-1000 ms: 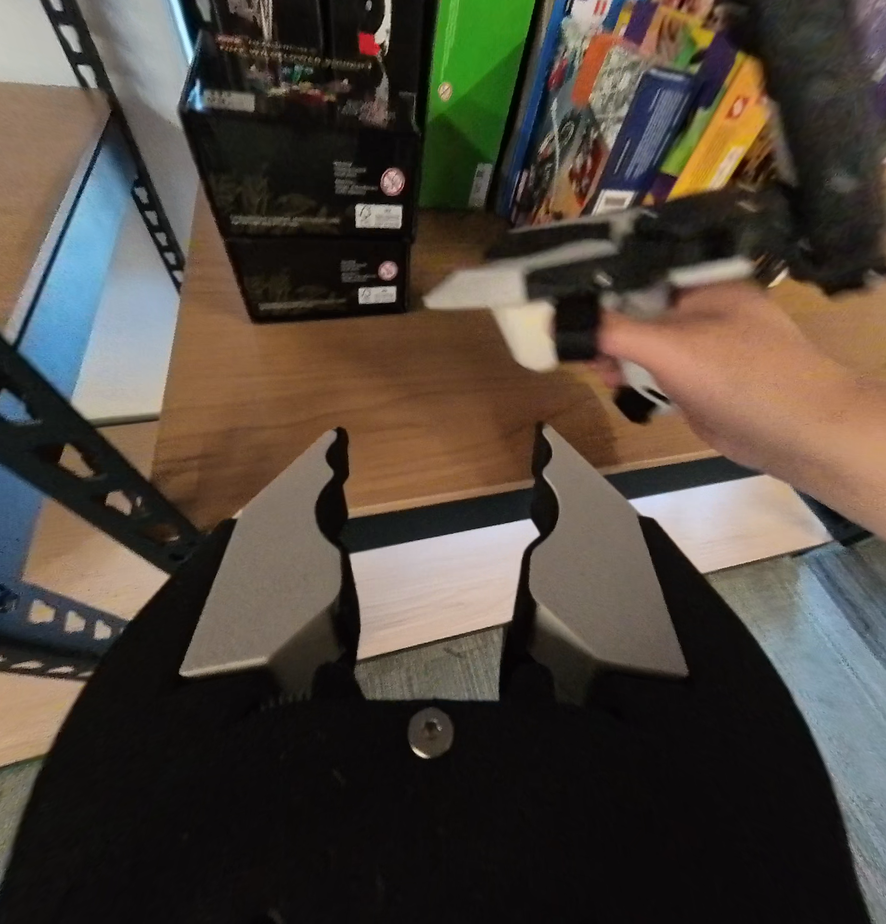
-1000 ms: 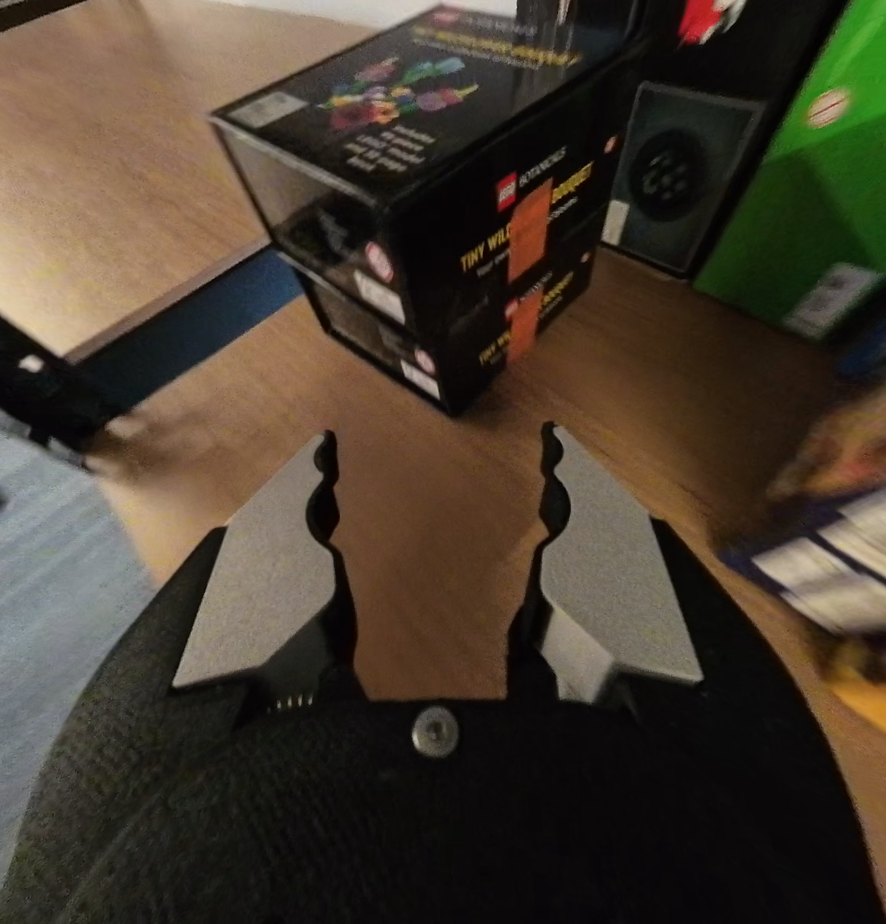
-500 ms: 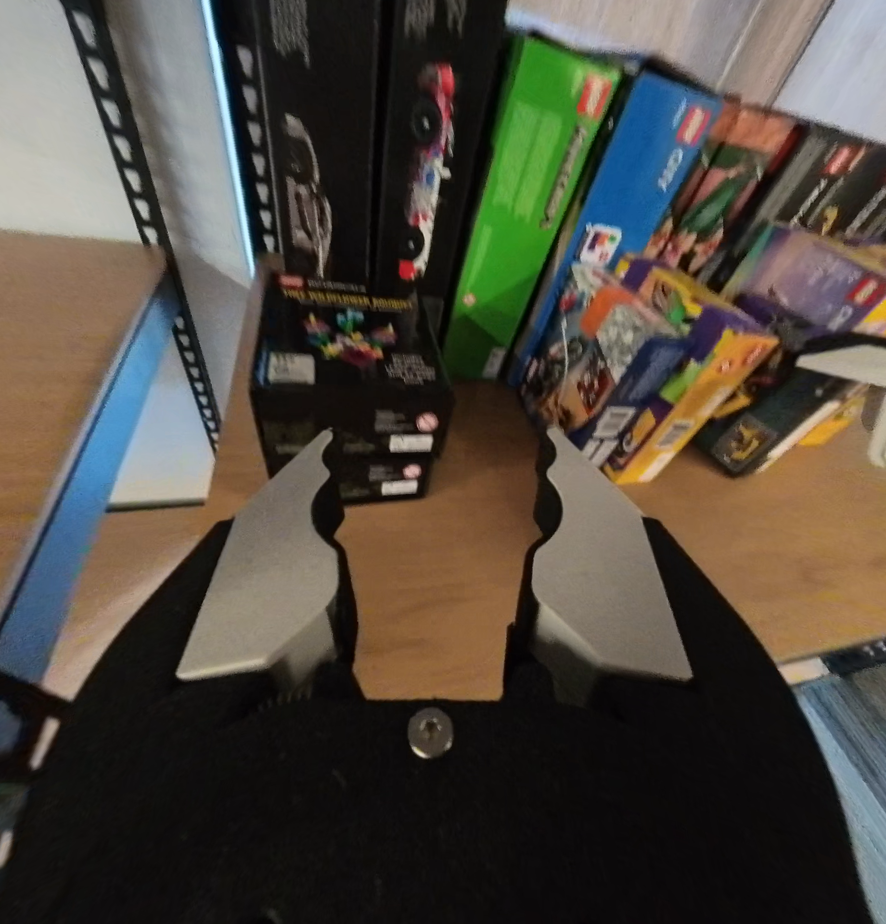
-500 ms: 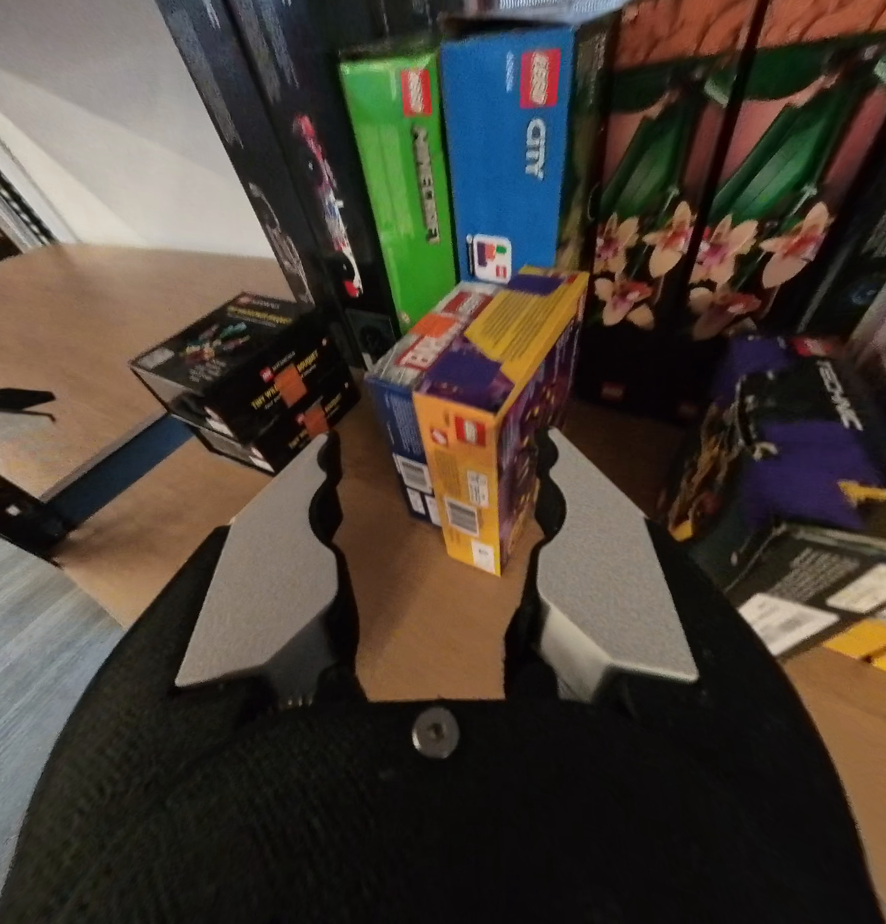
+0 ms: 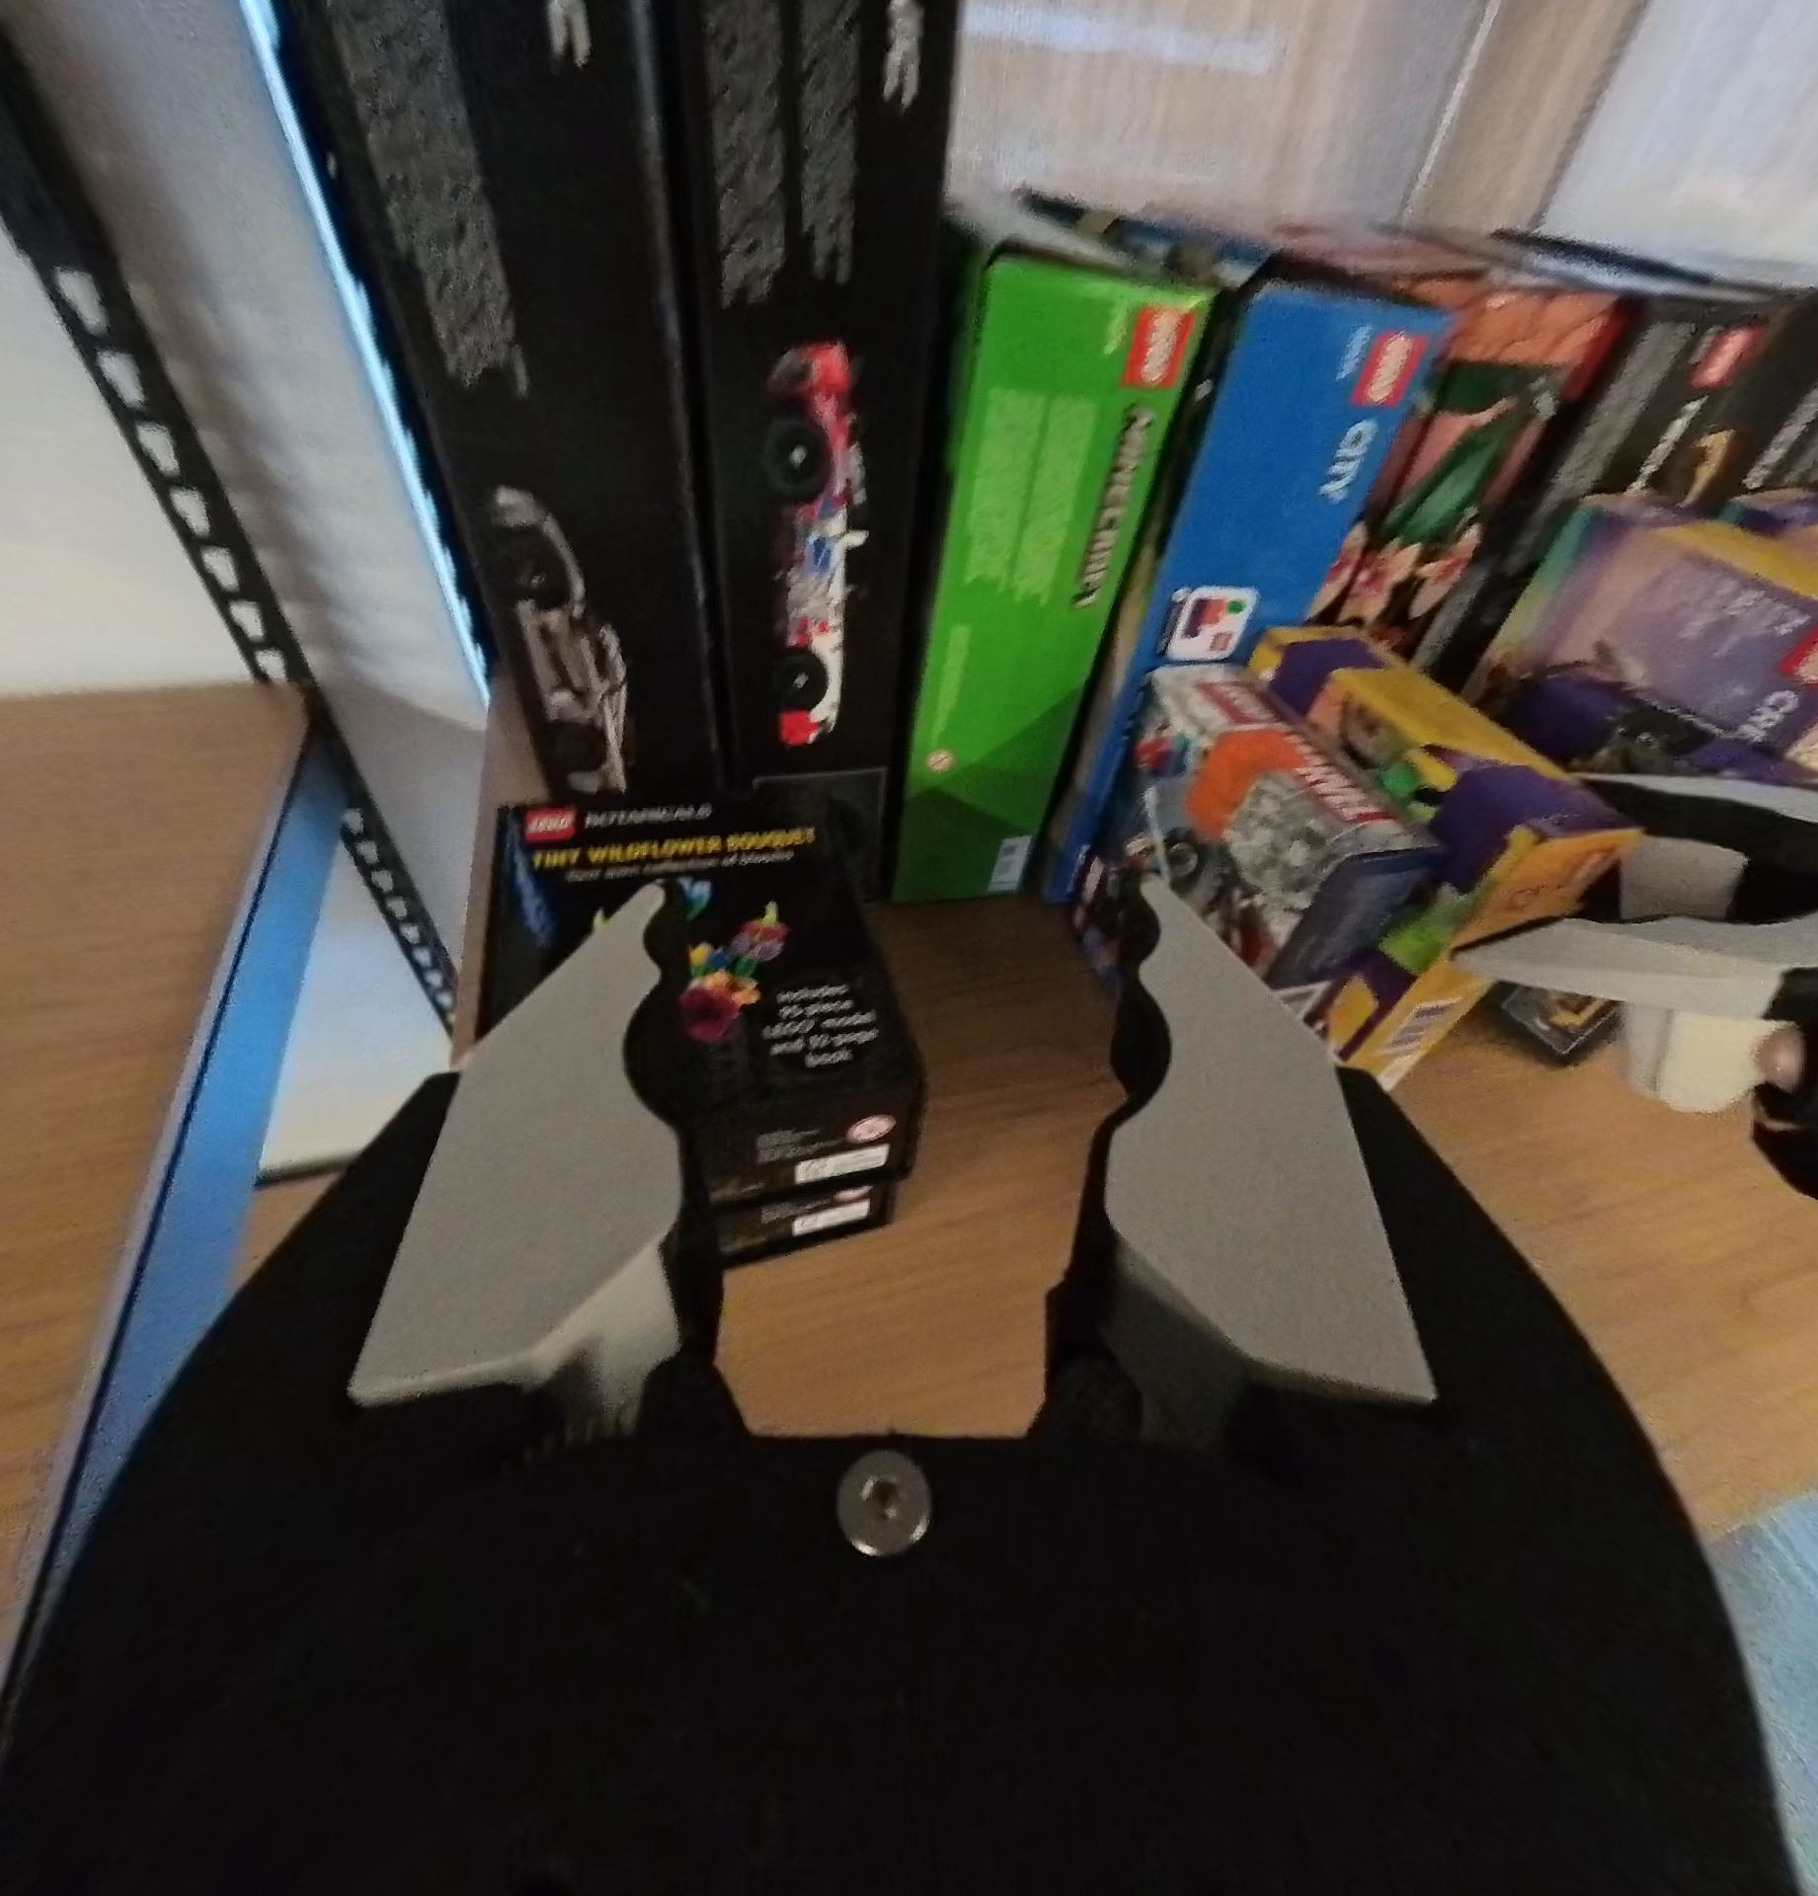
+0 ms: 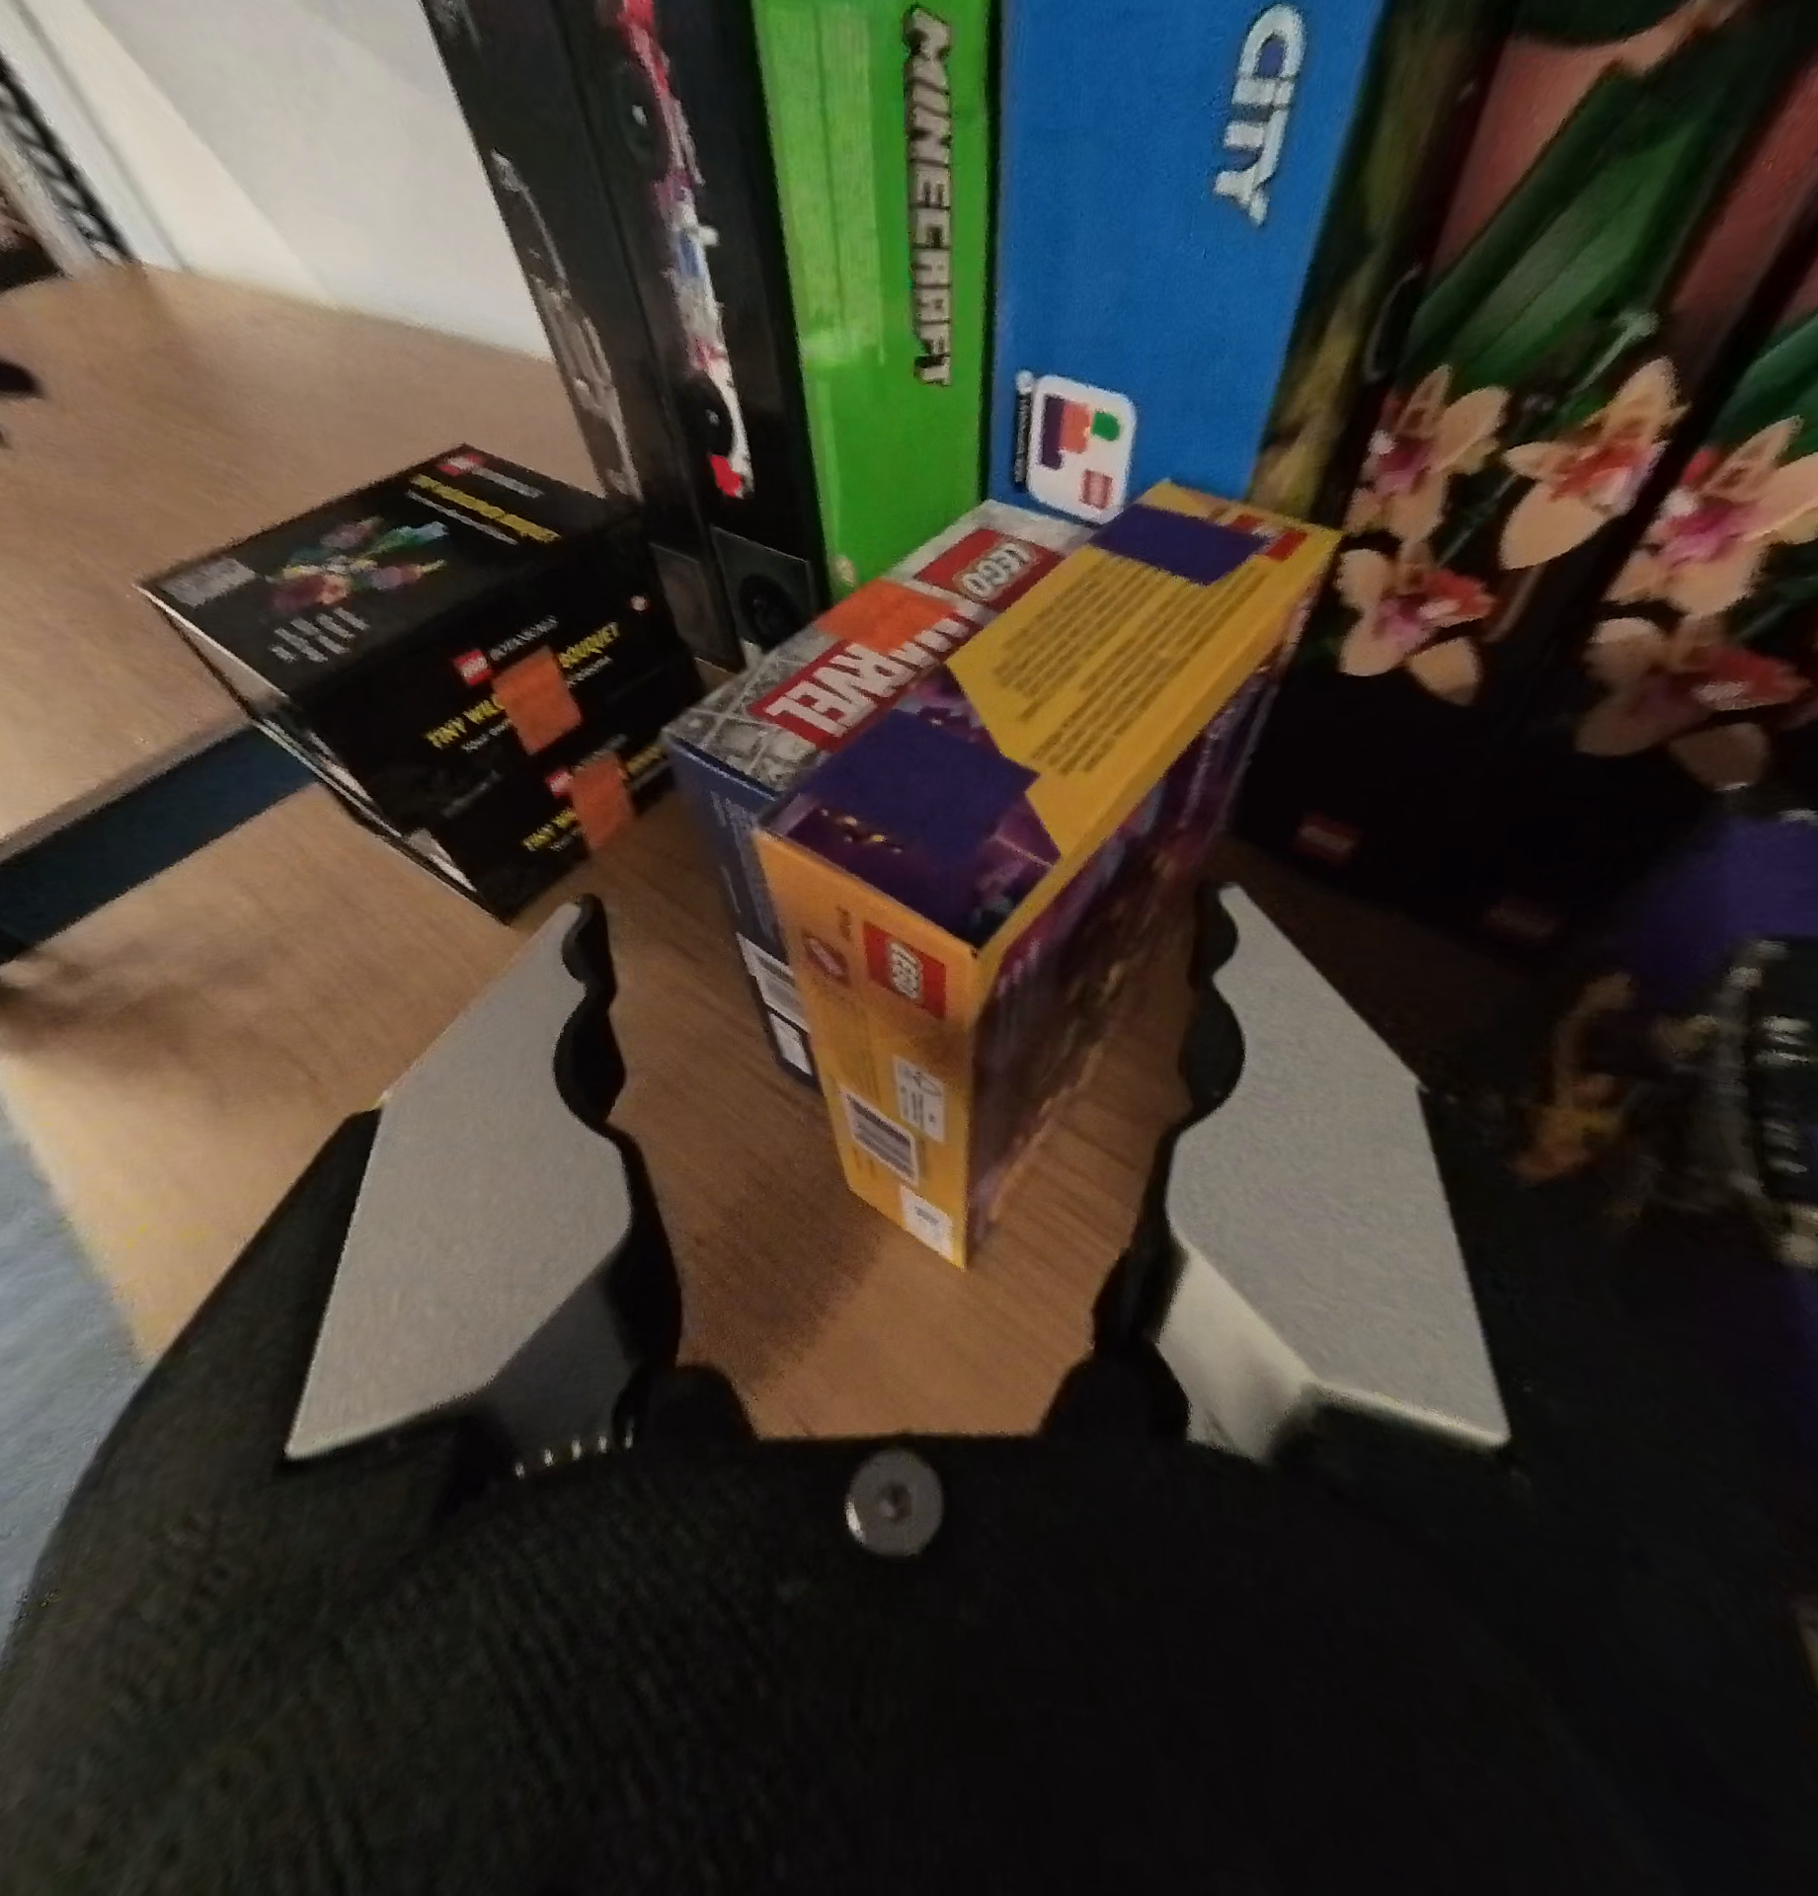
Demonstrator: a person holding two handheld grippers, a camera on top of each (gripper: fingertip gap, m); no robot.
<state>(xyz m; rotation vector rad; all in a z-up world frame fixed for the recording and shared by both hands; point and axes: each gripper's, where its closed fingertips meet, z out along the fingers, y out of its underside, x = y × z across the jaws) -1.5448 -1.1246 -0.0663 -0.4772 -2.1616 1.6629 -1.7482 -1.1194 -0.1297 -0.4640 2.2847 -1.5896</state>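
On the wooden shelf (image 5: 986,1036), from left: two stacked black boxes (image 5: 781,1026) before the left hand-held gripper (image 5: 899,929), spread and empty; then a yellow box (image 6: 986,872) before the right hand-held gripper (image 6: 899,929), also spread, empty. Tall boxes (image 6: 1140,257) stand behind.

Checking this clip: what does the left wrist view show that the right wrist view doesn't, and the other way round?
Only the left wrist view shows the right gripper from outside, with a fingertip on its handle, plus the perforated black shelf upright.

Only the right wrist view shows the yellow box's end flap between its own open fingers, and the orchid-printed boxes' fronts clearly.

Both share the two stacked black boxes, the green box, the blue box, the wooden shelf, and open, empty grippers, the left gripper included.
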